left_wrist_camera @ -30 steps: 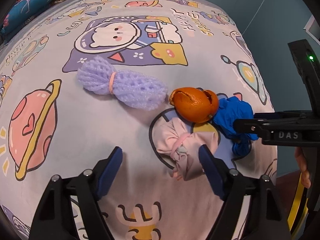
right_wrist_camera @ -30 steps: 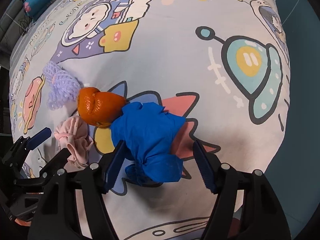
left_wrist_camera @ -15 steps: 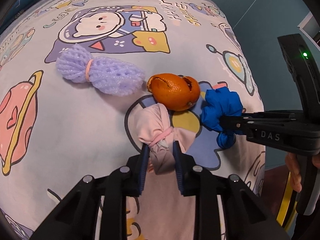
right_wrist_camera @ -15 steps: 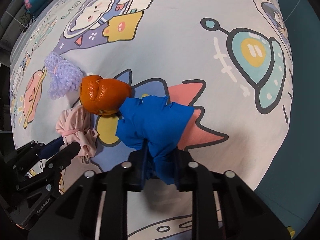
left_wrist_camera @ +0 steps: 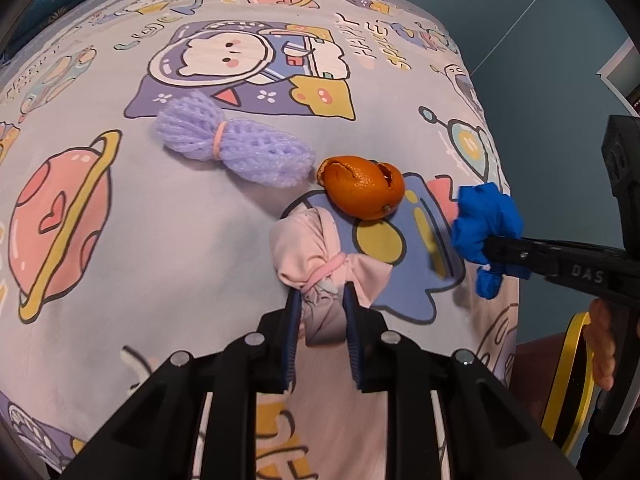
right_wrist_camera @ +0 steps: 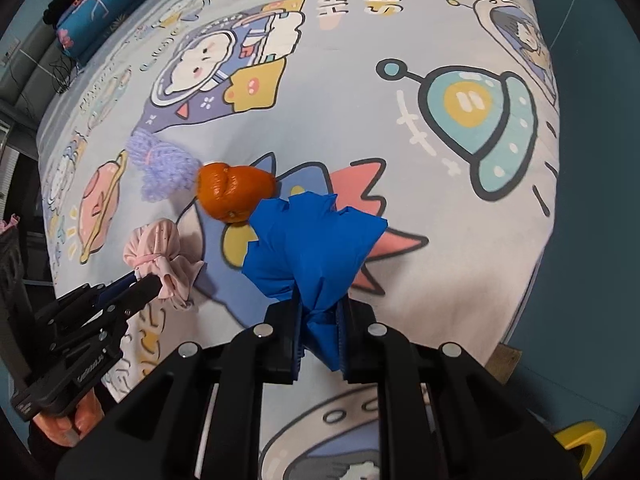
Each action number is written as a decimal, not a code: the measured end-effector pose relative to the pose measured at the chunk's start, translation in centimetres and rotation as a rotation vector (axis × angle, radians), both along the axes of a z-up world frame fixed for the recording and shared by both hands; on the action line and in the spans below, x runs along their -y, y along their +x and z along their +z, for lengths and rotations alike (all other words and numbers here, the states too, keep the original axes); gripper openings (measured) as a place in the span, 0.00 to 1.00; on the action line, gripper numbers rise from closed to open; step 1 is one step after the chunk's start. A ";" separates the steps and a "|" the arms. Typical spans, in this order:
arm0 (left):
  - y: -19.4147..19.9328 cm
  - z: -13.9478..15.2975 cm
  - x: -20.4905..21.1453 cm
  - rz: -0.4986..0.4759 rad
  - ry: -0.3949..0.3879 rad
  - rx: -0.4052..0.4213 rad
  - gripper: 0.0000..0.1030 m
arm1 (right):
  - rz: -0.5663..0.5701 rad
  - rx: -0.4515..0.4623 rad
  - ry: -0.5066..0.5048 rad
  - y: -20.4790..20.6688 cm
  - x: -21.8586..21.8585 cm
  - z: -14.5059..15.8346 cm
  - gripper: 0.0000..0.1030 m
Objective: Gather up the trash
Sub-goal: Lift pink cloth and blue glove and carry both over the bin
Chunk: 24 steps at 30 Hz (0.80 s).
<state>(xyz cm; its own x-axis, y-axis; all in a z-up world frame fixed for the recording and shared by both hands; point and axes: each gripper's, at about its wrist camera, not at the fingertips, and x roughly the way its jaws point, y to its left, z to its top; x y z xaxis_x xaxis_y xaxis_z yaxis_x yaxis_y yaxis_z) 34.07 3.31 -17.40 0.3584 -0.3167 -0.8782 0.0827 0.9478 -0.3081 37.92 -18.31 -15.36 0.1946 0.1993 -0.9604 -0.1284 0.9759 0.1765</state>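
Left wrist view shows your left claw (left_wrist_camera: pixel 320 322) clamped on the pink tied cloth bundle (left_wrist_camera: pixel 320 252) just below the orange peel (left_wrist_camera: pixel 362 192); only the right wrist view shows your right claw (right_wrist_camera: pixel 319 334) pinching the crumpled blue glove (right_wrist_camera: pixel 312 248) beside that peel.

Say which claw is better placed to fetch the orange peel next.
Neither is free. The left claw grips the pink bundle, the right claw the blue bundle. Once emptied, probably left: the orange peel lies just beyond.

The bedsheet (left_wrist_camera: pixel 160 240) is pale lilac-grey, printed with cartoon astronauts, a pink ringed planet and a teal saucer; the foam net (left_wrist_camera: pixel 236 148) is lavender with a pink band; the peel (left_wrist_camera: pixel 362 192) is bright orange; the cloth bundle (left_wrist_camera: pixel 316 248) is pale pink; the crumpled wad (right_wrist_camera: pixel 312 244) is vivid blue.
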 end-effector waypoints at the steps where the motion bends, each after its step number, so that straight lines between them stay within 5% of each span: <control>1: -0.3 0.1 -0.2 0.001 0.003 0.003 0.19 | -0.001 0.003 0.005 -0.3 0.0 0.3 0.13; 24: -7.8 3.7 -1.3 -0.019 -0.014 0.075 0.19 | -0.062 0.118 0.129 -11.9 4.3 6.7 0.13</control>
<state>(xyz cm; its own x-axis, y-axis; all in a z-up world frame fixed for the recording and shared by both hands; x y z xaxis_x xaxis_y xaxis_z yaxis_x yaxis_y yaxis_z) 26.32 4.62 -13.65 0.4165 -0.3363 -0.8446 0.1241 0.9414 -0.3137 26.05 -22.65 -8.71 0.3200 0.3037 -0.8974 -0.0956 0.9527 0.2883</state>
